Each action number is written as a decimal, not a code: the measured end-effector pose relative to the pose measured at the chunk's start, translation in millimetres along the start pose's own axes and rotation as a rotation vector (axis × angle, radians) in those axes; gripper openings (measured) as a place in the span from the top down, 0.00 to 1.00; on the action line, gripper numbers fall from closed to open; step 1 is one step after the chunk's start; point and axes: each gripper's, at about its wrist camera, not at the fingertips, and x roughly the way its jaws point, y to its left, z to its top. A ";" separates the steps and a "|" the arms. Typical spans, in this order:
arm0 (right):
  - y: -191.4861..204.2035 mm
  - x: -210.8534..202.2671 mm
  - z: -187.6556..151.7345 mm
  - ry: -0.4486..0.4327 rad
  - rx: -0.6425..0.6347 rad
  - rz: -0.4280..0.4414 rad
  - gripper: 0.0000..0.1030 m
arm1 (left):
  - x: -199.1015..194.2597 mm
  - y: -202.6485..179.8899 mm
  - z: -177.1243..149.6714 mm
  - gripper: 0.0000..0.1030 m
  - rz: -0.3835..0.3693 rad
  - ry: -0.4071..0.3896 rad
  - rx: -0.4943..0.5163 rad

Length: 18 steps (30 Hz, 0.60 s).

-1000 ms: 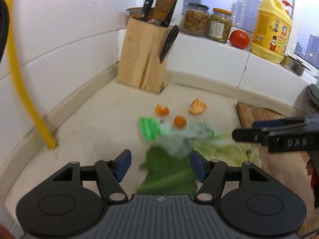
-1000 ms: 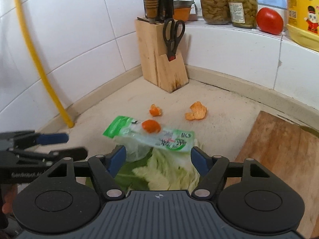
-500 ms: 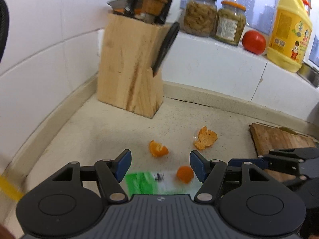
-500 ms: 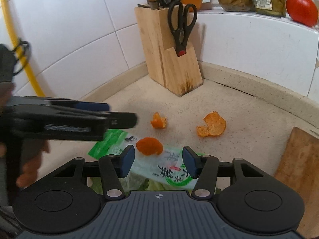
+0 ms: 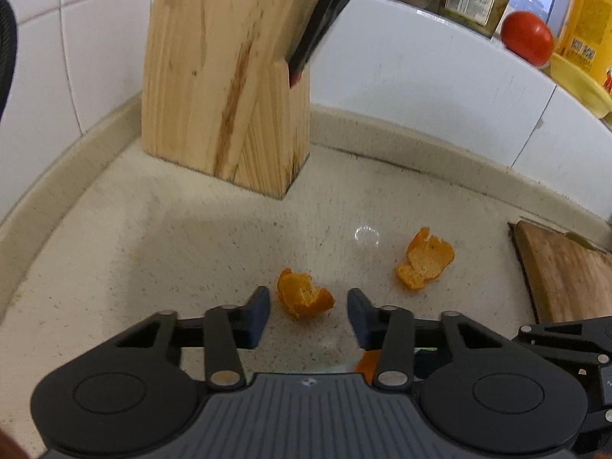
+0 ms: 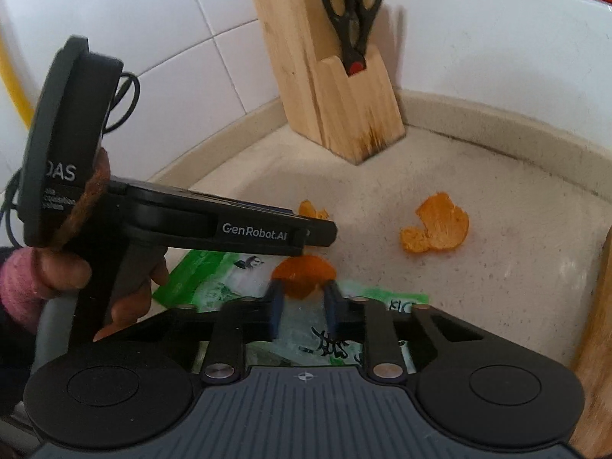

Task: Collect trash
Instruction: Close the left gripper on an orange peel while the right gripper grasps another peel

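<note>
Three orange peels lie on the speckled counter. The small peel point(image 5: 304, 298) sits between the fingertips of my open left gripper point(image 5: 309, 306), which do not touch it. From the right wrist view the left gripper point(image 6: 321, 235) crosses from the left, hiding most of that small peel point(image 6: 311, 210). A larger peel point(image 5: 424, 260) point(image 6: 436, 229) lies free to the right. The third peel point(image 6: 304, 271) rests on a green-and-white plastic wrapper point(image 6: 214, 275), and my right gripper point(image 6: 303, 302) has narrowed onto its two sides.
A wooden knife block point(image 5: 225, 76) point(image 6: 336, 88) with black scissors point(image 6: 354, 11) stands close behind the peels. A wooden cutting board point(image 5: 562, 271) lies at the right. Jars, a tomato point(image 5: 528, 36) and a yellow bottle sit on the ledge. A hand point(image 6: 57, 267) holds the left gripper.
Both grippers moved forward toward the knife block. The left one now brackets the small peel, its jaws narrower. The right one's fingers closed in on the peel on the wrapper.
</note>
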 end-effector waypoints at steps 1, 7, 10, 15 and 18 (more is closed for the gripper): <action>-1.5 -0.7 0.3 -0.002 0.007 -0.001 0.85 | 1.9 1.8 -0.3 0.72 -0.002 0.005 -0.007; -8.2 -6.6 4.7 -0.016 0.032 -0.011 0.92 | 2.1 6.3 2.0 0.84 -0.010 -0.018 -0.026; -8.4 -11.1 4.6 -0.023 0.029 -0.014 0.93 | 0.8 6.6 1.8 0.85 -0.010 -0.019 -0.020; -10.1 -6.7 11.4 -0.063 0.004 -0.028 0.73 | 0.7 8.8 0.6 0.84 -0.010 -0.021 -0.009; -5.8 3.2 17.2 -0.053 -0.057 -0.042 0.55 | 1.1 10.8 0.3 0.82 -0.010 -0.021 -0.004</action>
